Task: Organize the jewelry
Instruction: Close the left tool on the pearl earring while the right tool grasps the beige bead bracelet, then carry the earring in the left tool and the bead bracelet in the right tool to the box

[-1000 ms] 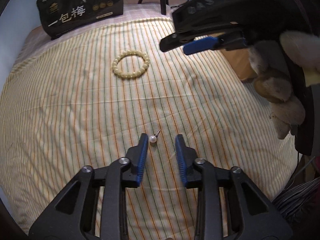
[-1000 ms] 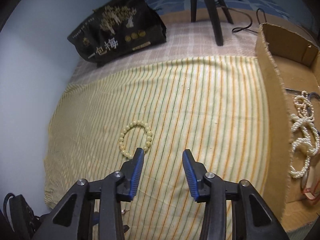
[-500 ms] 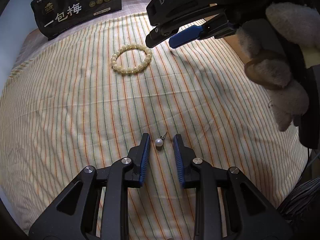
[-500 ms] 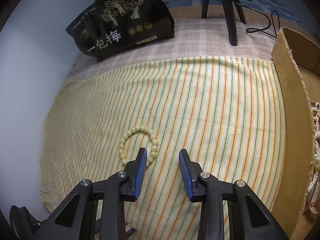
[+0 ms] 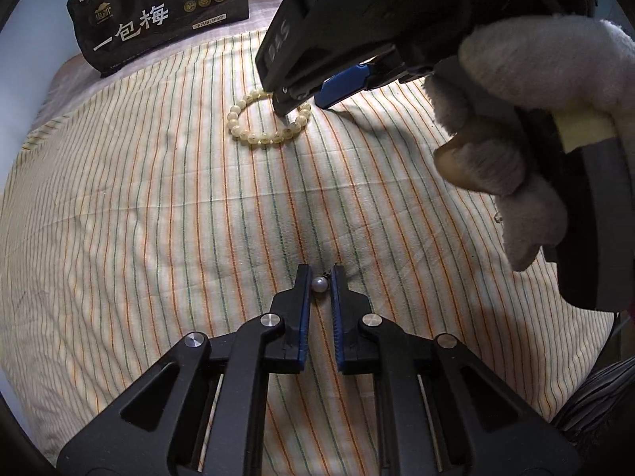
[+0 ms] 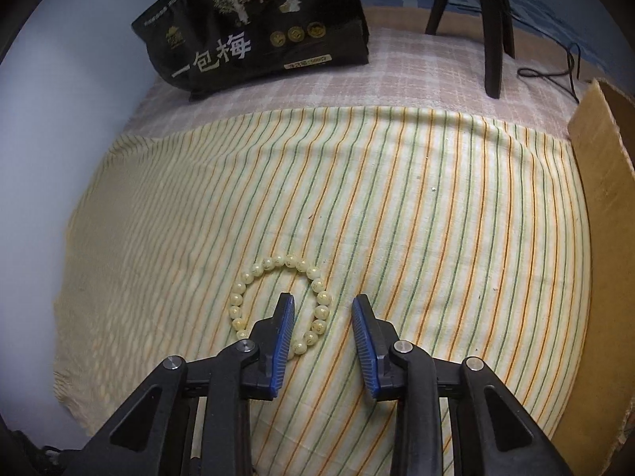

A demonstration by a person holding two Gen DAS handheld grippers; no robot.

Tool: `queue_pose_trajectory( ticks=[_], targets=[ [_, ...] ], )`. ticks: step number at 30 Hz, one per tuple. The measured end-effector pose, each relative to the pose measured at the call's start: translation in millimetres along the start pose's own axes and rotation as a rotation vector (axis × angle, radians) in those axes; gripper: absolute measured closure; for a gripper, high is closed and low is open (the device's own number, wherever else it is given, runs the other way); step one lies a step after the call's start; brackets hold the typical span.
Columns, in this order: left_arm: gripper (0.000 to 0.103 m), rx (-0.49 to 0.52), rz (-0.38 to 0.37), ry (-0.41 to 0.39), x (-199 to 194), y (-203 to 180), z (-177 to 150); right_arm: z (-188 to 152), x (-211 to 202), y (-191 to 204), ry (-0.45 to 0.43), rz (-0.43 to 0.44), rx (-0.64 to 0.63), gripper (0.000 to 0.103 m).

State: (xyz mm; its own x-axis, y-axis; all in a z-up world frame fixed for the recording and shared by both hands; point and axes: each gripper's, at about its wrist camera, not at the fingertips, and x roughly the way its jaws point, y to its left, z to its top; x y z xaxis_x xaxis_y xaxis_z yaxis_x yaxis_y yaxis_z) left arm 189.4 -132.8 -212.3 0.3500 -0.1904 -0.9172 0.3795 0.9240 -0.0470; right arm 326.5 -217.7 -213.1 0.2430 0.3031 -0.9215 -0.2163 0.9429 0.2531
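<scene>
And the left gripper (image 5: 318,277) has it! Half a second ago its jaws stood apart either side of the pearl earring (image 5: 320,285); now they are pressed in on the pearl, with the stud's post poking out past the tips. It still sits low on the striped cloth (image 5: 158,206), not yet lifted, but the pinch looks made, so the lift should be next.

Over to the right gripper (image 6: 323,309), which has slid in from the side and dropped over the bead bracelet (image 6: 278,301). Its jaws are closing but still spread: the left one stands inside the ring, the right one outside it, and the bracelet's near-right beads lie between them, untouched as far as I can tell. Two pickups going at once, then.

The surface: yellow cloth with orange and green stripes, laid over a pink checked cover beneath. A black snack bag (image 6: 254,27) stands at the far edge, dark tripod legs (image 6: 492,27) behind it, and a cardboard box (image 6: 599,182), likely where the jewelry goes, sits at the right. A fuzzy-gloved hand (image 5: 528,127) holds the right gripper.
</scene>
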Motion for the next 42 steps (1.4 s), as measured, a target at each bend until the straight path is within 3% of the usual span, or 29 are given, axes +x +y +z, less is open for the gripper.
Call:
queue_pose_trajectory(
  ticks=[4,6,23,42],
  targets=[
    [0.095,-0.007,0.007,-0.003,-2,-3,-3,-2,3,12,-0.013,-0.079,-0.067,0.087],
    [0.095,-0.014,0.008,-0.003,-3,-3,-3,-3,3,14,-0.018,-0.094,-0.079,0.098],
    [0.096,-0.082,-0.02,-0.054,-31,17,6,-16,-53,-15,-0.111,0.014,0.047,0.098],
    [0.096,-0.032,-0.019,-0.179,-76,-24,12,-53,-134,-27,-0.231,-0.041,-0.001,0.098]
  ],
)
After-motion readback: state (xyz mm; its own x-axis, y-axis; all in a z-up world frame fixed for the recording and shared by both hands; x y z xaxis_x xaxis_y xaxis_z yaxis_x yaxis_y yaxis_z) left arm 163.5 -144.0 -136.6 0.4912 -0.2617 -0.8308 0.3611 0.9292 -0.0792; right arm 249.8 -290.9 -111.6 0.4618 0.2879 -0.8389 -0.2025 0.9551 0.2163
